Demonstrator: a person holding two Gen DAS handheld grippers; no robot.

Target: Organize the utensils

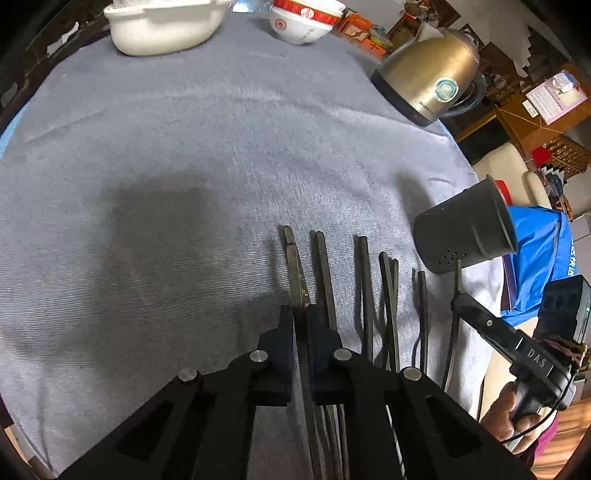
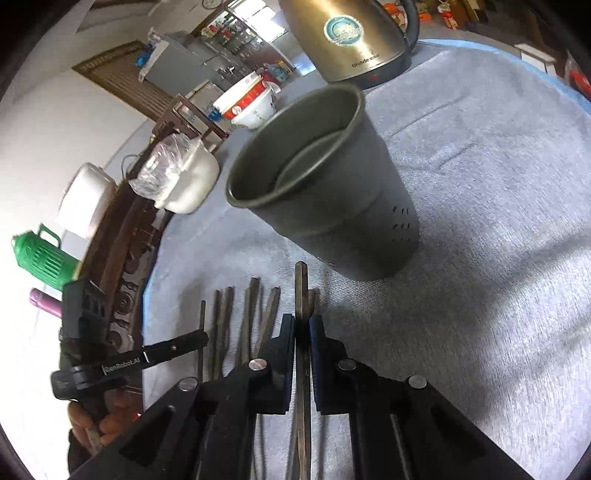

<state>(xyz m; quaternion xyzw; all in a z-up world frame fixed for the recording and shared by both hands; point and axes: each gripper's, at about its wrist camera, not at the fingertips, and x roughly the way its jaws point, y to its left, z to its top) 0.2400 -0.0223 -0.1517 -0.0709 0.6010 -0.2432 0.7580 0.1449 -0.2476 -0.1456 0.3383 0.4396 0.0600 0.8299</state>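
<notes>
**Inspector:** Grey cloth (image 1: 184, 155) covers the table, and your dark chopsticks (image 1: 364, 295) lie on it in a loose row, ends pointing away from you. Confirm your left tool.

**Operator:** What do you see of it?

**Inspector:** Your left gripper (image 1: 300, 314) has its jaws drawn nearly together on one chopstick (image 1: 295, 273) at the left end of the row. That stick runs between the pads and on past them. Whether it is lifted off the cloth, I cannot tell.

**Operator:** And the right?

**Inspector:** Your right gripper (image 2: 303, 325) is likewise closed down to a narrow slot, with a single dark stick (image 2: 301, 288) clamped in it. The stick's far end stands just short of the holder's base.

**Operator:** The holder?

**Inspector:** A grey cup (image 2: 325, 184) with small slots low in its wall. It stands on the cloth at the right of the row, near your right hand's tool, its mouth open and nothing showing inside. From your left camera it sits at the right edge of the table (image 1: 465, 229).

**Operator:** Anything else on the table?

**Inspector:** A brass-coloured kettle (image 1: 428, 77) behind the cup, a red-and-white bowl (image 1: 299, 22) and a white pot (image 1: 162, 26) at the far side. All are well apart from the chopsticks.
</notes>
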